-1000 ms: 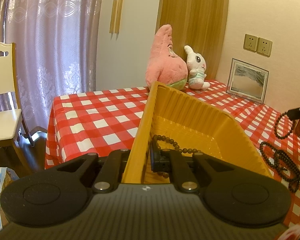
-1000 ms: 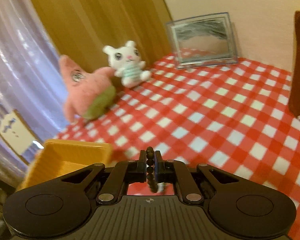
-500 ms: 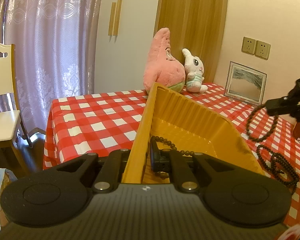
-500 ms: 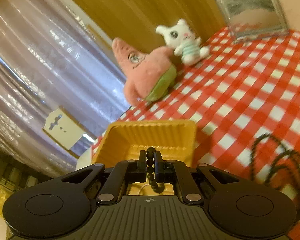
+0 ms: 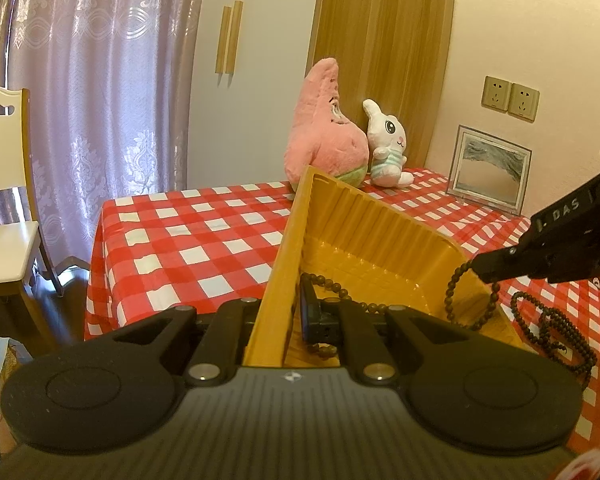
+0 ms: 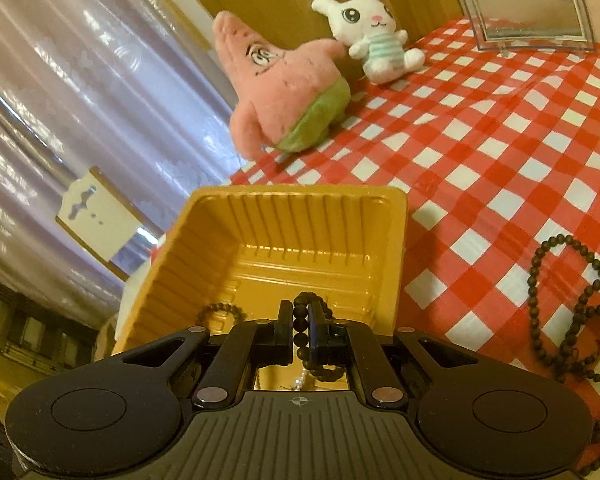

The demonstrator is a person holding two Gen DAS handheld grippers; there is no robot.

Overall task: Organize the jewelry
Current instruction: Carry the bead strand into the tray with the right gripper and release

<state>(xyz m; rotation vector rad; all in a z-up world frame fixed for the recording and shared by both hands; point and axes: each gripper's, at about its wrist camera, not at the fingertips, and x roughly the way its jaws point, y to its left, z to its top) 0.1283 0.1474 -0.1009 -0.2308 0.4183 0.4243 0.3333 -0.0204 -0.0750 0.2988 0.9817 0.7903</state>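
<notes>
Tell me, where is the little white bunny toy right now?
In the left wrist view the white bunny toy sits at the far edge of the checked table, right beside the pink star plush, with the picture frame off to its right.

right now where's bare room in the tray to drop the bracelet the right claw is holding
The far half of the yellow tray, along its ribbed back wall, is bare. The near end is crowded: a bead strand and pearls lie there, and the left claw clamps the side wall. Right of the tray, long bead necklaces cover the checked cloth.
</notes>
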